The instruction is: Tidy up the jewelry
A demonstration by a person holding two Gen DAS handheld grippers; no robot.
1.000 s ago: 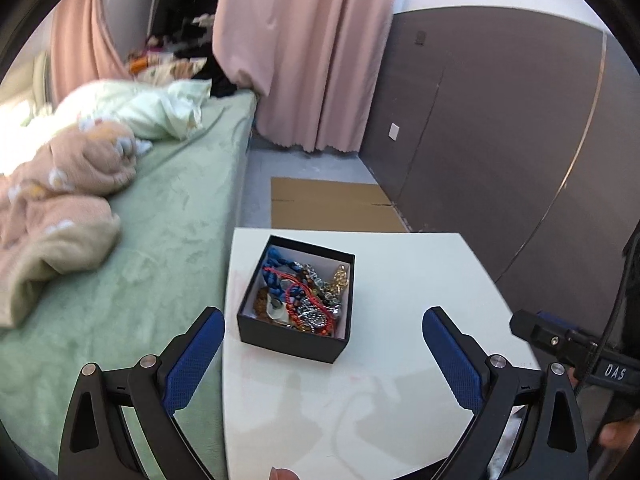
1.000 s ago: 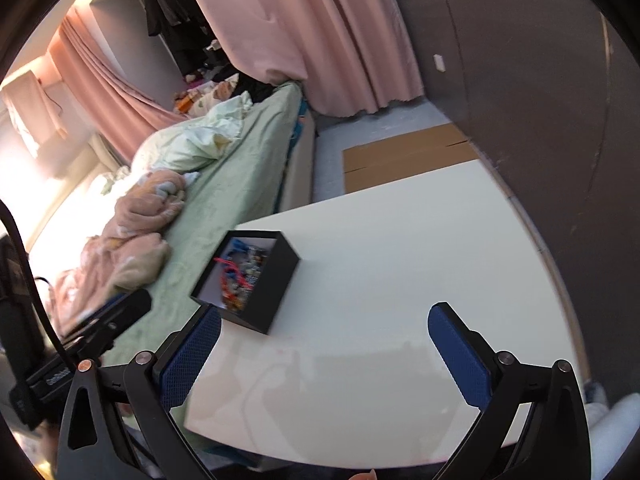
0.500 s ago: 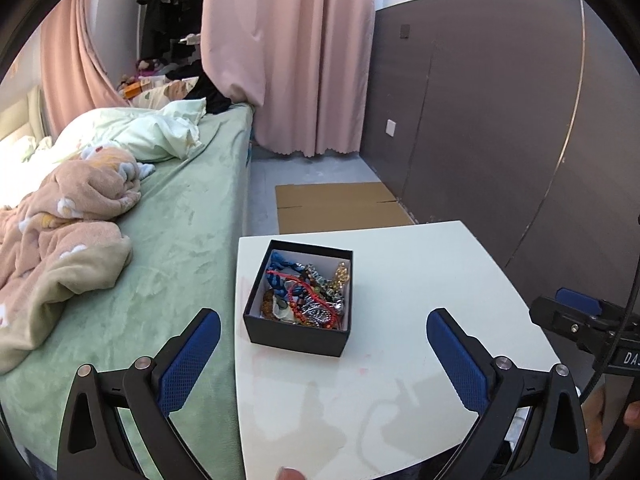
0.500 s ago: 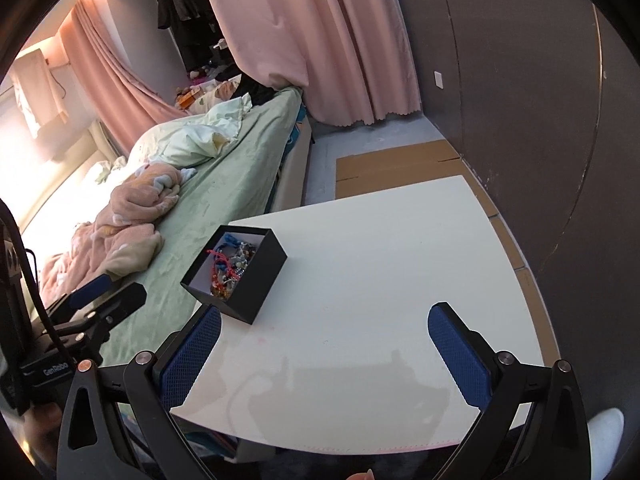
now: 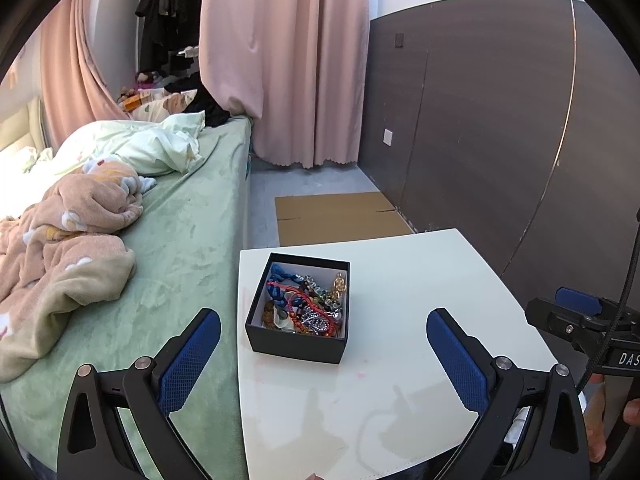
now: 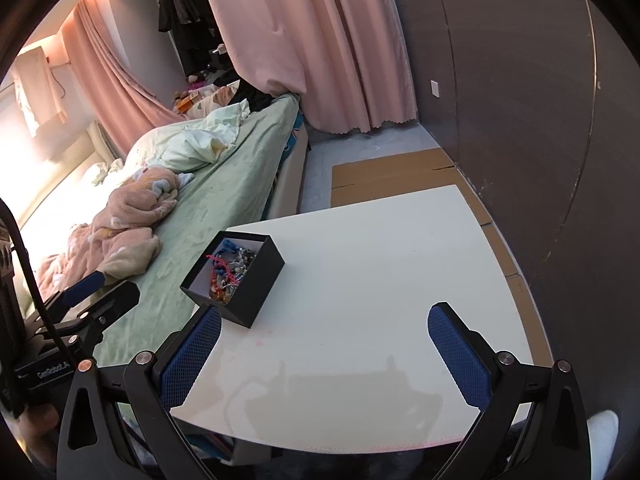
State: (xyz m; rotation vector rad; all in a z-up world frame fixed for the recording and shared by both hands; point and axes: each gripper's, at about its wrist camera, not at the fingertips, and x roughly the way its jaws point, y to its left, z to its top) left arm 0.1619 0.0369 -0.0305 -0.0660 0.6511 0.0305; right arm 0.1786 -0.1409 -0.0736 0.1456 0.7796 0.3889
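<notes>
A black open box (image 5: pixel 298 346) stands on the left part of the white table (image 5: pixel 420 280). It holds a tangle of jewelry (image 5: pixel 306 300): blue cord, red beads, gold and silver pieces. My left gripper (image 5: pixel 320 356) is open and empty, above the table's near edge, just short of the box. My right gripper (image 6: pixel 324 354) is open and empty over the near right part of the table (image 6: pixel 380 260), with the box (image 6: pixel 256 284) and jewelry (image 6: pixel 228 272) ahead to its left. Each gripper shows at the edge of the other's view.
A bed with a green cover (image 5: pixel 188 240) and crumpled blankets (image 5: pixel 68 232) touches the table's left side. Flat cardboard (image 5: pixel 340 216) lies on the floor beyond the table. A dark wall panel (image 5: pixel 500 120) runs along the right; pink curtains (image 5: pixel 288 60) hang behind.
Both grippers have pulled back and risen a little, so the box and table look farther and lower in view. Both stay open. The box has not moved.
</notes>
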